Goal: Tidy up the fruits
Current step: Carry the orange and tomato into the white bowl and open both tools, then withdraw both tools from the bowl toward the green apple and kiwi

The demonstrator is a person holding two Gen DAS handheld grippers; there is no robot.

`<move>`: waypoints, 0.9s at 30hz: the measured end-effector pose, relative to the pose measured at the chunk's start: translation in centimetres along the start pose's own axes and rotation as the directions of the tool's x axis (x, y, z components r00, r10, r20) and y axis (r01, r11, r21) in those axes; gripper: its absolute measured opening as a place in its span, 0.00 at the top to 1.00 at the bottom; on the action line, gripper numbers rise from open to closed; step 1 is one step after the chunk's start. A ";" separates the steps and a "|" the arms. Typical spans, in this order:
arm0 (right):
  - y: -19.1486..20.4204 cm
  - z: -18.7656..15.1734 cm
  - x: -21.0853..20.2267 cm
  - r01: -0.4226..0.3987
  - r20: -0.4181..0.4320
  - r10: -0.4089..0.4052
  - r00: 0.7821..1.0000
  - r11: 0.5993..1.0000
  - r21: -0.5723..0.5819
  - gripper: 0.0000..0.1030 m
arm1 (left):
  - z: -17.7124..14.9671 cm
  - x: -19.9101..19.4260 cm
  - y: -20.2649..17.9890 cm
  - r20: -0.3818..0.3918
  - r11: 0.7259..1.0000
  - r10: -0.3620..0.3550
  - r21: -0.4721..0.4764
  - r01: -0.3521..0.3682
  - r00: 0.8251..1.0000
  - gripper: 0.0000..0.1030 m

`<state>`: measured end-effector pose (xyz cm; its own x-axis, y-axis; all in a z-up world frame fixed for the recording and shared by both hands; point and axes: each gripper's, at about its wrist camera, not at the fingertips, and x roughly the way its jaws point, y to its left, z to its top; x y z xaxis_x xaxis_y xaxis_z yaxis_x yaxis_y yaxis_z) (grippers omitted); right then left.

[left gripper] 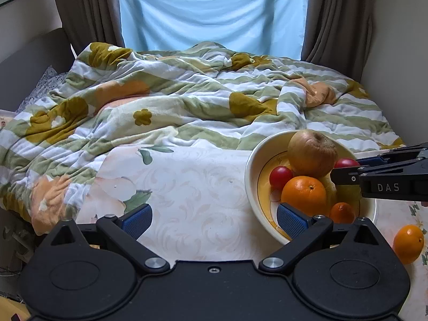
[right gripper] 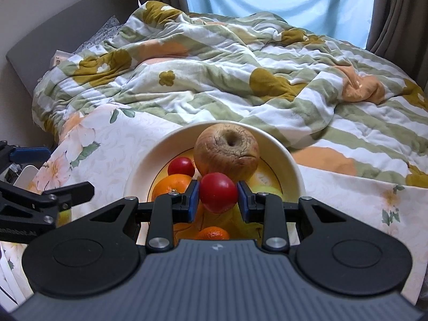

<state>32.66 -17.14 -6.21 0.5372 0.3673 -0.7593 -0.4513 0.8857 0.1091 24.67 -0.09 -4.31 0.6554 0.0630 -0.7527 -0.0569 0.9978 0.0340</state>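
A cream bowl (right gripper: 293, 164) with a yellow inside stands on the floral tablecloth. In it lie a wrinkled brown apple (right gripper: 227, 152), a red fruit (right gripper: 182, 166), a large orange (right gripper: 171, 184) and a small mandarin (right gripper: 214, 233). My right gripper (right gripper: 218, 200) hangs over the bowl, shut on a second red fruit (right gripper: 218, 192) that sits between its blue pads. The left wrist view shows this gripper (left gripper: 350, 169) reaching in from the right, half hiding that fruit (left gripper: 345, 162). My left gripper (left gripper: 214, 223) stands open and empty, left of the bowl (left gripper: 251, 165). Another orange (left gripper: 408, 243) lies on the cloth outside the bowl.
Directly behind the table lies a bed with a rumpled green, white and mustard quilt (left gripper: 174, 101). Brown curtains (left gripper: 339, 18) frame a pale blue window blind. The left wrist view shows bare tablecloth (left gripper: 192, 187) to the left of the bowl.
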 end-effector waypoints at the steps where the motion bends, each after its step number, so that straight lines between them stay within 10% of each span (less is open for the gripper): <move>1: 0.0 0.0 0.1 0.000 0.001 0.000 1.000 1.000 -0.005 0.56 | -0.1 0.1 0.0 -0.002 1.000 0.000 -0.002 0.000 1.000 0.02; 4: 0.3 -0.2 0.1 0.000 0.009 0.000 1.000 1.000 -0.030 0.54 | -0.3 0.0 0.1 0.000 1.000 0.001 -0.006 -0.001 1.000 0.02; 10: 0.7 -0.6 -0.7 0.010 0.066 -0.006 0.998 0.999 -0.050 0.03 | -0.6 -0.1 0.6 0.003 1.000 0.013 -0.020 -0.013 1.000 0.02; 27: 2.2 -1.1 -5.3 0.081 0.121 -0.076 0.990 0.996 -0.033 0.00 | -0.5 -6.2 2.5 0.103 0.998 -0.006 -0.059 0.012 0.995 0.01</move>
<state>28.06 -17.44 -2.61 0.6523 0.3302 -0.6822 -0.4293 0.9028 0.0264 20.08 1.96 0.10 0.7300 0.0588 -0.6809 -0.0934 0.9955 -0.0142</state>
